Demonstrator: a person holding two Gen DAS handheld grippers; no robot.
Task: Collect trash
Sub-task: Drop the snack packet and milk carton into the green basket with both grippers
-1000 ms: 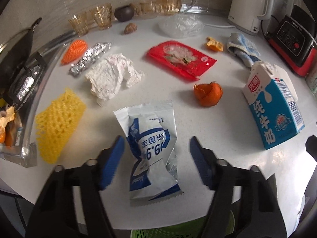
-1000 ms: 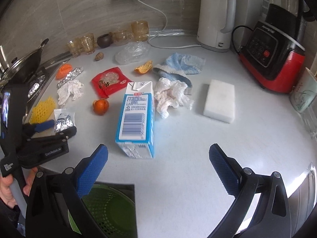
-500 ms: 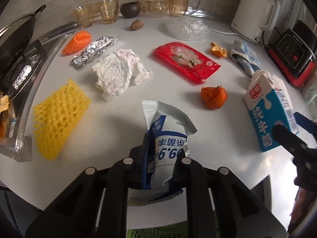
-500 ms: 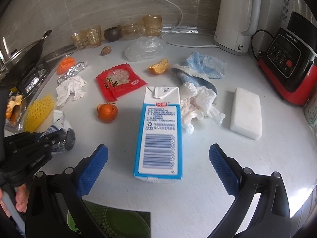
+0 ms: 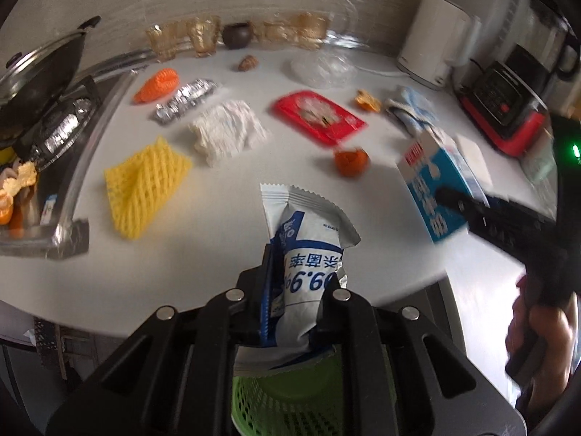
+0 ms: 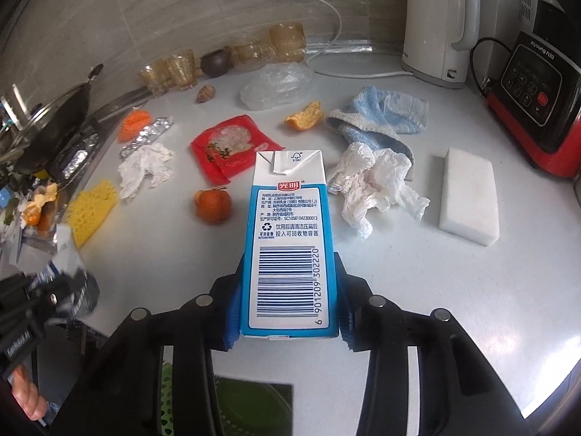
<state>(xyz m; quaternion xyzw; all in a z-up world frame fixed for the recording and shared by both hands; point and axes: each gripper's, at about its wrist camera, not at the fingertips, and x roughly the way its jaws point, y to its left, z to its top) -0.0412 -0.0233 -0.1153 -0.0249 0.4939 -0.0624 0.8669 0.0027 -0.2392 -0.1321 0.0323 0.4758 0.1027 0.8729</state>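
A crumpled blue-and-white wrapper [image 5: 308, 272] sits pinched in the left gripper [image 5: 296, 290] at the lower centre of the left wrist view, lifted over the near edge of the white desk [image 5: 218, 247], with a green basket [image 5: 283, 407] showing just below it. In the right wrist view a blue-and-white milk carton [image 6: 288, 239] lies flat on the desk at centre frame, barcode side up, its folded top pointing away; the right gripper [image 6: 288, 312] has just been closing, and its blue pads [image 6: 234, 309] now press the carton's two long sides.

Litter spreads behind both. An orange peel [image 6: 213, 206] lies just left of the carton, a red packet [image 6: 232, 147] beyond it, and crumpled white tissue [image 6: 374, 185] just to the right, touching a blue cloth [image 6: 385, 116]. A white sponge block [image 6: 468, 196] rests at the right. Toward the left of the frame are another tissue [image 6: 145, 169], yellow foam netting [image 6: 92, 210], a foil strip [image 6: 147, 136] and orange netting [image 6: 134, 121]. A clear plastic bag [image 6: 276, 85], a second piece of peel [image 6: 305, 115], amber glasses [image 6: 174, 72], a white kettle [image 6: 439, 25] and a red-and-black appliance [image 6: 537, 101] line the upper part of the frame.
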